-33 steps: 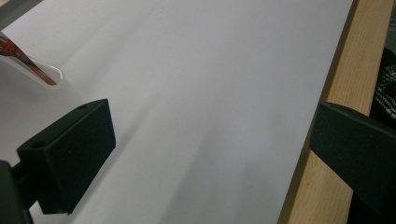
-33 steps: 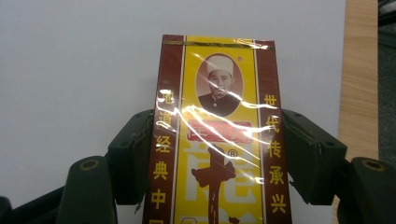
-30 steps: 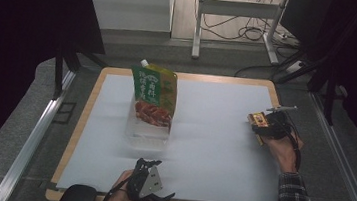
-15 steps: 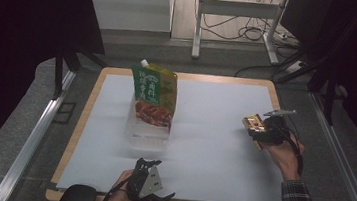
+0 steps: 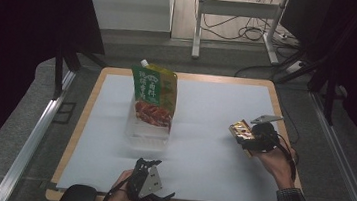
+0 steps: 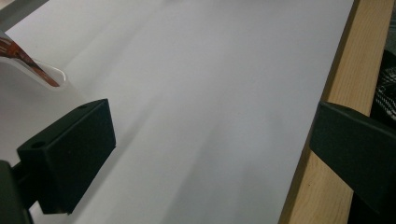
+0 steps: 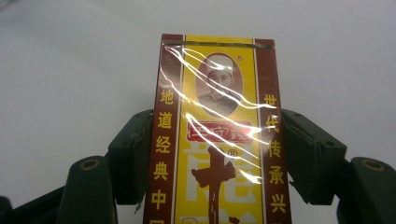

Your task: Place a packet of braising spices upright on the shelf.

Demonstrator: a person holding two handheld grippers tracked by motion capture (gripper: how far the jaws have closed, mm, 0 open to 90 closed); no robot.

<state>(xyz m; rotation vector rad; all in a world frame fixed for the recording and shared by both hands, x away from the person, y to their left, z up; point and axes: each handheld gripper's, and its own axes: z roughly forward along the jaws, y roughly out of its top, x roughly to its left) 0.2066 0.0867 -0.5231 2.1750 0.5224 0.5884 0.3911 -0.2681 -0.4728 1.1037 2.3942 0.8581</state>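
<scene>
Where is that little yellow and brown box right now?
The box is clamped in the right gripper, held above the table's right side, well right of the green pouch in the high view.

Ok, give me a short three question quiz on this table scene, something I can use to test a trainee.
1. True or false: the right claw is clamped on a yellow and brown box.
2. Where does the green pouch stand?
A. Flat on the white table
B. Upright in a clear tub
C. Between the left claw's pads
3. Fill in: the left claw sits near the table's ____ wooden edge, with nothing between its pads.

Key
1. True: both pads press the box's long sides.
2. B: it stands in the clear tub on the table.
3. Near, meaning the person's side.
</scene>
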